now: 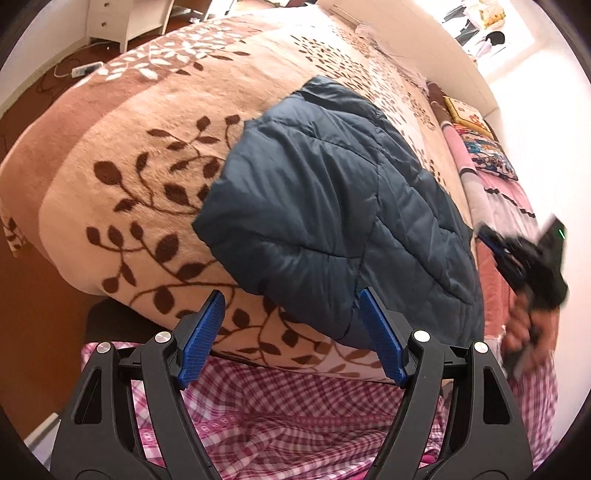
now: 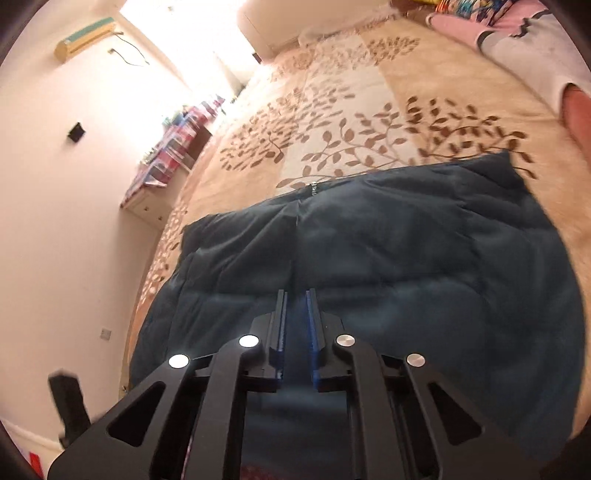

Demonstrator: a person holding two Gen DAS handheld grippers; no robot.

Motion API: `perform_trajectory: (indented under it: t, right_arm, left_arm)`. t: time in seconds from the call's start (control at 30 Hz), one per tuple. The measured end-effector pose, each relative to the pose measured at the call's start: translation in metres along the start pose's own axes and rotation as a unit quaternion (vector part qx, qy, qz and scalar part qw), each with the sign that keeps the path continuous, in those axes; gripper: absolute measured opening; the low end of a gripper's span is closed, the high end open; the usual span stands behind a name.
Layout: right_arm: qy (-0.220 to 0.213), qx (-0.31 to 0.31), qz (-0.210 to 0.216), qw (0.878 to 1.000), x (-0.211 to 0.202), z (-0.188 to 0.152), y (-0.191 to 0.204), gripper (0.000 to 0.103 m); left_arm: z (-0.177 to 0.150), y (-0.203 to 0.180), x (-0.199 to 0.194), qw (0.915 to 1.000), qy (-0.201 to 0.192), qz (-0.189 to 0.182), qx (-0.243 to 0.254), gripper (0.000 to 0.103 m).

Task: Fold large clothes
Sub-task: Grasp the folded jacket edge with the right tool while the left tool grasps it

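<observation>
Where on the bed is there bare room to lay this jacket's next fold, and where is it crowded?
Free: the wide stretch of leaf-print blanket on the side of the blue jacket toward the white drawers, and the strip beyond its zipper edge toward the far wall. Crowded: the side by the pillows and pink bedding, where the right tool is.

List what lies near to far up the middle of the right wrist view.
Right gripper → blue padded jacket → jacket zipper → leaf-patterned blanket → white headboard.
</observation>
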State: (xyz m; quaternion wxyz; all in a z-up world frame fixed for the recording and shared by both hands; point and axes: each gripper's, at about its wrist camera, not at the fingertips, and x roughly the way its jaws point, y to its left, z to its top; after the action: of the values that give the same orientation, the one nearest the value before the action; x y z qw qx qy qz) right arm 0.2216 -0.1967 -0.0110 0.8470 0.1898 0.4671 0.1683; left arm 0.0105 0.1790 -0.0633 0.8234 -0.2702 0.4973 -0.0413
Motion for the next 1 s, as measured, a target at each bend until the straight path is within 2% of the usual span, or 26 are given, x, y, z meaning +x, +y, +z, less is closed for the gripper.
perform_trajectory:
  t: [0.13,0.3,0.37,0.47,0.7,0.9,0.97,1.0]
  right_arm:
    - [0.024,0.008,0.002,1.000,0.039,0.024,0.006,0.012]
    - [0.072,0.014,-0.052,0.996,0.097,0.043,-0.001,0.012]
    - [0.090,0.016,-0.075,0.993,0.119,0.043,-0.008,0.004]
    - [0.105,0.048,-0.067,0.991,0.137,0.039,-0.025,0.000]
    - [0.116,0.052,-0.052,0.991,0.143,0.036,-0.038,0.000]
    - [0.112,0.061,-0.060,0.990,0.135,0.039,-0.036,0.000]
    - [0.106,0.058,-0.061,0.991,0.123,0.039,-0.029,0.000]
    - [0.099,0.055,-0.055,0.992,0.112,0.037,-0.026,0.000]
  left_arm:
    - [0.002,0.002,0.010,0.9998,0.008,-0.013,-0.009,0.075]
    - [0.009,0.006,0.024,0.9992,0.018,-0.026,-0.025,0.075]
    - [0.012,0.008,0.030,0.9986,0.019,-0.036,-0.033,0.075]
    - [0.017,0.009,0.038,0.9967,0.024,-0.062,-0.048,0.075]
    - [0.020,0.006,0.057,0.9841,0.035,-0.139,-0.105,0.077]
    - [0.024,-0.009,0.073,0.9894,0.020,-0.114,-0.087,0.078]
    - [0.026,-0.009,0.077,0.9906,0.012,-0.104,-0.088,0.071]
    - [0.027,-0.007,0.076,0.9906,0.008,-0.103,-0.089,0.062]
